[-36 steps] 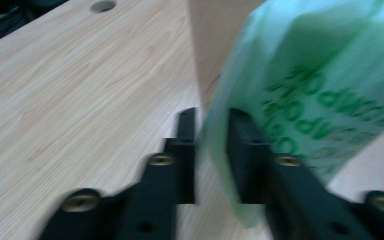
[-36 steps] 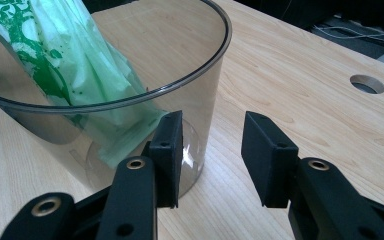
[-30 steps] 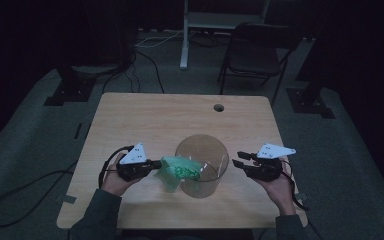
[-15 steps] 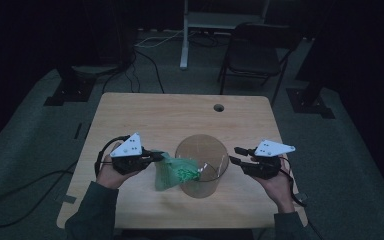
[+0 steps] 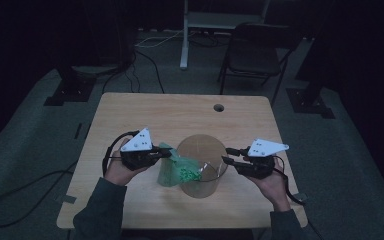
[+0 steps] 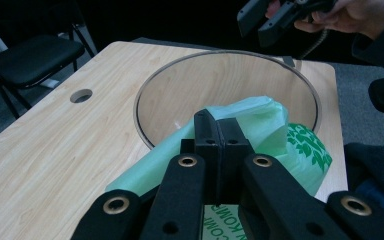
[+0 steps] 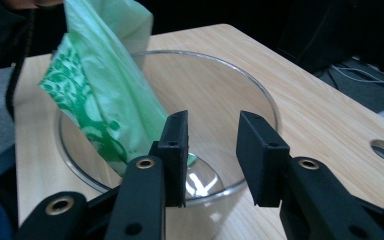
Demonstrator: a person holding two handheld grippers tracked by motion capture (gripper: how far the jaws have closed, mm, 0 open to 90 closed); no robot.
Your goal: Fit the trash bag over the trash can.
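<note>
The left hand-held gripper [image 6: 215, 130] is clamped tight on the upper edge of a green printed plastic bag [image 5: 177, 167], whose lower part hangs over the near rim into a clear glass bowl [image 5: 202, 167] just beside it. Across the bowl, the right hand-held gripper [image 7: 211, 150] has just been closing; its jaws stand parted with nothing between them, facing the bowl's rim above the wooden tabletop [image 5: 180, 115].

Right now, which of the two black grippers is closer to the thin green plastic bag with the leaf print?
Left. The left gripper is shut on the green plastic bag, holding it over the clear glass bowl. The right gripper is open at the bowl's far side, apart from the bag.
</note>
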